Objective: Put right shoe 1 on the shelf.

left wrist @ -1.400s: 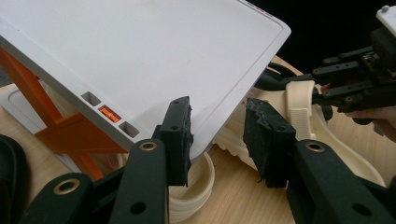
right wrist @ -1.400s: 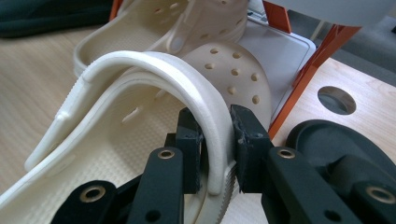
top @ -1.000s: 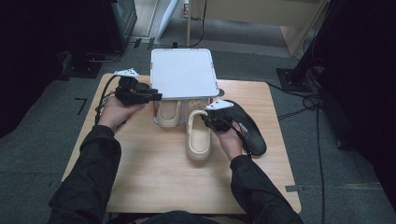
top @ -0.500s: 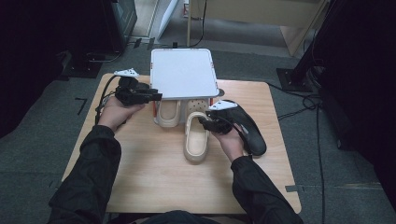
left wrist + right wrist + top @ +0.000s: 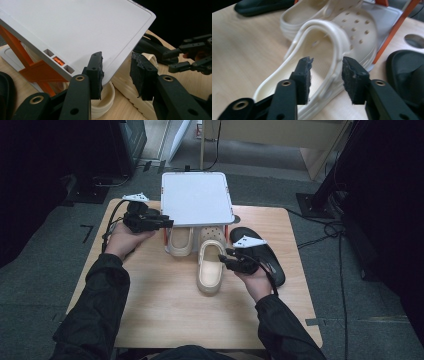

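Right gripper (image 5: 229, 258) sits at the right rim of the cream clog (image 5: 210, 267), which lies mid-table with its toe end tucked under the white rack shelf (image 5: 196, 197) at 12 o'clock. In the right gripper view the jaws are spread, straddling the clog's (image 5: 329, 50) side wall and heel strap; pads look close to the rim but contact can't be confirmed. Second cream clog (image 5: 180, 240) lies just beside the first at its 10 o'clock, partly under the shelf. Black sandal (image 5: 260, 252) lies at 3 o'clock of the held-at clog, under the right hand (image 5: 256, 279). Left gripper (image 5: 169, 224) hovers at the shelf's near-left corner, jaws spread (gap clear in the left gripper view), the shelf's (image 5: 82, 32) corner edge between them, nothing pinched. Orange rack frame (image 5: 30, 70) shows under the shelf. Wooden table (image 5: 165, 315) carries everything.
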### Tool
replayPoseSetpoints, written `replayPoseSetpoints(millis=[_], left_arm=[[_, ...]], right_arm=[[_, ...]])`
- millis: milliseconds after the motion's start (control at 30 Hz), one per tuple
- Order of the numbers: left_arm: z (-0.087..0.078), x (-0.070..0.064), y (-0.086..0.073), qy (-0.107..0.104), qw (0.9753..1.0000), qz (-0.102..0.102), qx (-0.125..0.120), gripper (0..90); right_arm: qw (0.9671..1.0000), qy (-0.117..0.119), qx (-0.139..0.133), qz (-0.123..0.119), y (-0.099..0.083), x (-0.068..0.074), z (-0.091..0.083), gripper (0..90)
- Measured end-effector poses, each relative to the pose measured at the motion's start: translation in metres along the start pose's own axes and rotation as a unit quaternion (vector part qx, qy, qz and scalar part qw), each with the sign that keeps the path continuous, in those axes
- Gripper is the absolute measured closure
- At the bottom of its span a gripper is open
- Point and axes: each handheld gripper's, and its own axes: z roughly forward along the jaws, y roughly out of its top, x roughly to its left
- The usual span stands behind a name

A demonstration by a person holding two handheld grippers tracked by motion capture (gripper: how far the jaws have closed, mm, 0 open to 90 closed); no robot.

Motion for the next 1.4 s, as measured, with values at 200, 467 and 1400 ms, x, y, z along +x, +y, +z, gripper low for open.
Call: replayPoseSetpoints(millis=[200,467,1400], left_arm=[[0.0,-0.001,0.0,0.002,1.0,-0.001,-0.001,62.8],[0.0,0.0,0.001,0.001,1.0,-0.002,0.002,64.0],[0.0,0.004,0.001,-0.009,0.9999,-0.01,0.001,66.3]], right_arm=[[0.9997,0.023,0.002,-0.001,-0.013,0.017,-0.008,68.6],[0.9987,0.047,0.016,-0.008,-0.038,0.038,-0.007,72.9],[0.9946,0.06,0.083,-0.013,-0.071,0.062,0.022,75.3]])
